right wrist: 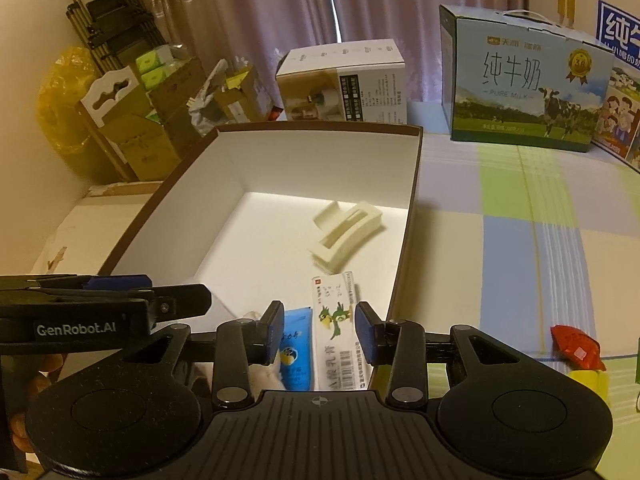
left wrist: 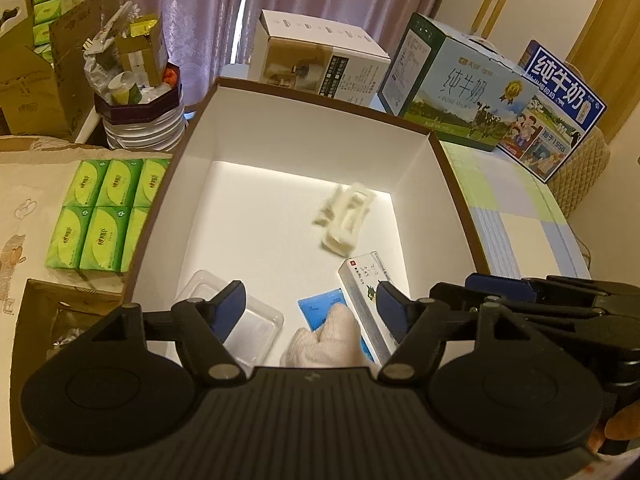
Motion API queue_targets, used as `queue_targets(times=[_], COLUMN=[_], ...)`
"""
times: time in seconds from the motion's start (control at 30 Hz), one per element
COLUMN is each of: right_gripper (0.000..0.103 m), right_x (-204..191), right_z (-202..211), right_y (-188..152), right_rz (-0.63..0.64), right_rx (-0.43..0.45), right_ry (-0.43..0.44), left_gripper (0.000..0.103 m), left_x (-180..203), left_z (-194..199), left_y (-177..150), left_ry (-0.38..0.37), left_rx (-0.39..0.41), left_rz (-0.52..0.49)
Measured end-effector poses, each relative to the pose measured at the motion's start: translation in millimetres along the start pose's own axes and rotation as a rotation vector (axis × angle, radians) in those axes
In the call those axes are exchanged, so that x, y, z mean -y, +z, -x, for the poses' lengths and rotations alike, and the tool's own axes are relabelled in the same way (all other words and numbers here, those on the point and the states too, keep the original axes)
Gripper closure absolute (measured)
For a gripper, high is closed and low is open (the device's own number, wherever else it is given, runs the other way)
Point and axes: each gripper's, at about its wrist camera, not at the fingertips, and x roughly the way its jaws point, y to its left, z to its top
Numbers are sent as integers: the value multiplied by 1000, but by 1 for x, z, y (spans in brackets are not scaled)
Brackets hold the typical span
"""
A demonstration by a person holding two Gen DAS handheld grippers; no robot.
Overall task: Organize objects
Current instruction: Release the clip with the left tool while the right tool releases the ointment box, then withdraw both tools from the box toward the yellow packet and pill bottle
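Observation:
A large white box with a brown rim holds a cream hair claw clip, a white medicine carton with a green bird, a blue tube, a clear plastic tray and a white knitted item. My left gripper is open and empty above the box's near end. My right gripper is open and empty over the carton. Each gripper shows at the edge of the other's view.
Green tissue packs lie left of the box. Milk cartons and a white appliance box stand behind it. A red packet and a yellow object lie on the checked tablecloth at the right. Cardboard boxes stand at the back left.

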Motion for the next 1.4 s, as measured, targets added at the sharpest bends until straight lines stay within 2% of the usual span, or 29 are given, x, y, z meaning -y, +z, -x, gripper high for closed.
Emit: queue_targets(times=[0.43,1.03,1.4], right_gripper=[56,52,51], right_x=[-7,-10,6], right_z=[26,76,109], right_y=[-14,-46,-72], right_rz=[3,-7,-30], right_rx=[21,53,61], right_ry=[21,65,75], left_gripper=[30,29,29], left_x=[0,17,36], left_z=[34,74,95], left_y=[-16,-50,-75], left_ry=[21,17,18], left_rx=[20,31,33], left_rz=[14,16,-2])
